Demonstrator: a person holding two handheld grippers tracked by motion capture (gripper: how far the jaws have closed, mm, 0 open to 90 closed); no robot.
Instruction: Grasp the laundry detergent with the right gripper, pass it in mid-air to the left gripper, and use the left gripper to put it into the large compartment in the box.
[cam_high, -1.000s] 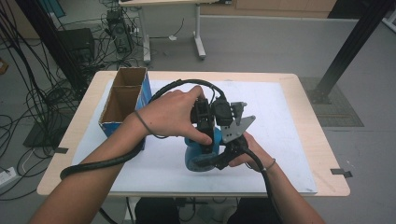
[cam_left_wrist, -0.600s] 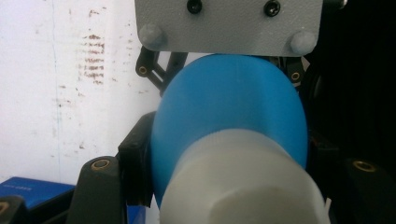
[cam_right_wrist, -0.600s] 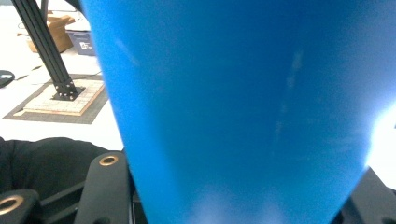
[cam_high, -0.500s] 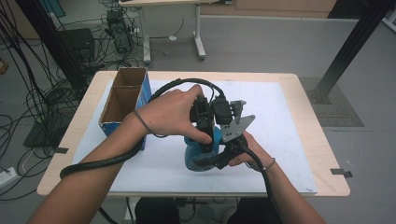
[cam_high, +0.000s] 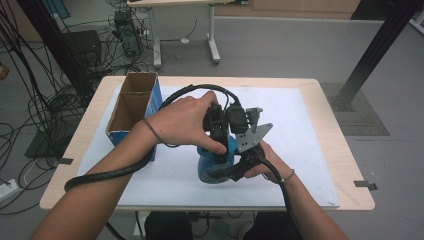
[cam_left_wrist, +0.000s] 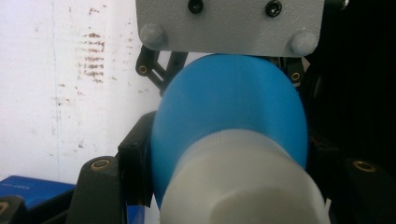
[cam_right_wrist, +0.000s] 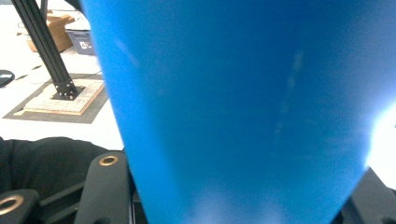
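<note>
A: Entry, tongs first. Left gripper (cam_high: 218, 131), centre of the high view, points down; in the left gripper view its jaws are clamped on the white cap (cam_left_wrist: 243, 186) of the blue bottle (cam_left_wrist: 229, 116). Right gripper (cam_high: 235, 167), just below centre, has its jaws closed around the bottle's blue body (cam_right_wrist: 243, 112), which looms large in the right gripper view.

B: Where does the bottle sit?

A: Lower centre of the high view, tilted over the white mat (cam_high: 310, 150), with both grippers on it. Whether its base touches the mat, I cannot tell.

B: Any change against the two earlier high-view frames?

A: None worth logging. Both hands sit where they were, both grips unchanged, bottle at the same tilt.

B: Meaning?

A: Judgement only: one tong on the cap, one on the body reads as a cap-twisting hold. With no motion across the interval, the turn looks paused or not started. Cap remains seated on the neck.

B: Surroundings?

A: Open cardboard box (cam_high: 131, 107) with blue sides, left of centre, apart from the bottle. Wooden table (cam_high: 345, 165) edge rings the mat. Cables on the floor, upper left.
</note>
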